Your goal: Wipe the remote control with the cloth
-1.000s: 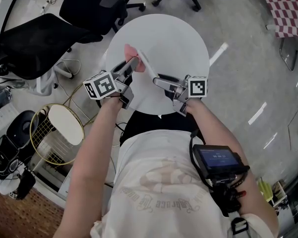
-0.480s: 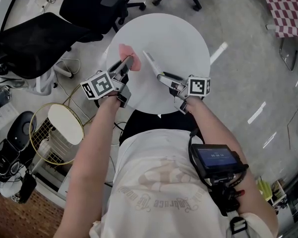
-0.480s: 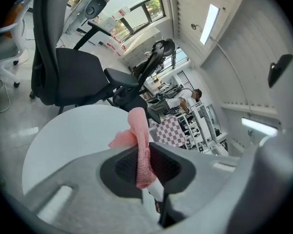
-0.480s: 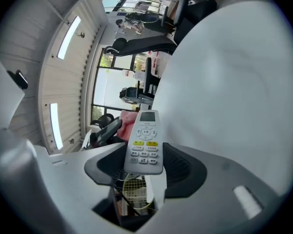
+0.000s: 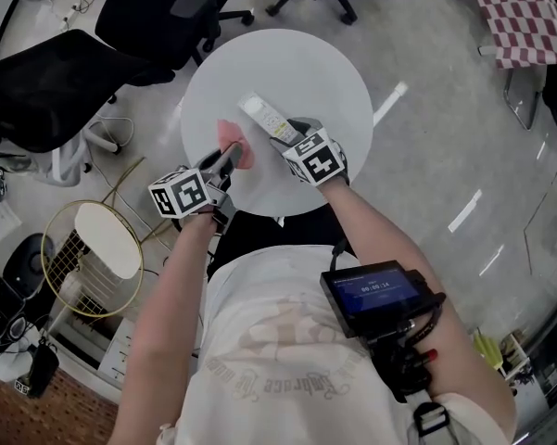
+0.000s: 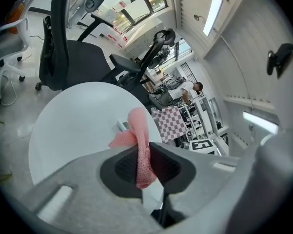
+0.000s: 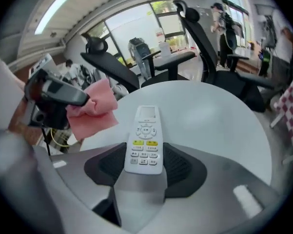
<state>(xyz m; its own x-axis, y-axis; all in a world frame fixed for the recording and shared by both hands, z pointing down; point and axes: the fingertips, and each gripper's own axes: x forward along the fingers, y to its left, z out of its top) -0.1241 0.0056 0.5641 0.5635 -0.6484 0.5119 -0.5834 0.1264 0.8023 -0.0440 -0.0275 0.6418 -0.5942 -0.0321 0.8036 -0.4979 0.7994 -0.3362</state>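
A white remote control [image 5: 262, 117] [image 7: 145, 138] lies face up between the jaws of my right gripper [image 5: 280, 135] [image 7: 145, 161], which is shut on its lower end, above the round white table [image 5: 324, 72]. Just to its left my left gripper [image 5: 228, 158] [image 6: 144, 167] is shut on a pink cloth [image 5: 233, 143] [image 6: 139, 140]. The cloth [image 7: 91, 112] hangs bunched from the jaws, close beside the remote but apart from it. In the left gripper view only a corner of the remote [image 6: 122, 126] shows past the cloth.
Black office chairs [image 5: 65, 82] stand beyond and left of the table. A round wire basket with a white top [image 5: 97, 244] sits on the floor at the left. A red-checked cloth [image 5: 524, 12] is at the top right. A small screen device [image 5: 375, 290] hangs at the person's right side.
My right gripper has rolled over and swung left, so the remote now faces up. The left gripper has drawn the cloth back toward the table's near edge, off the remote's tip.
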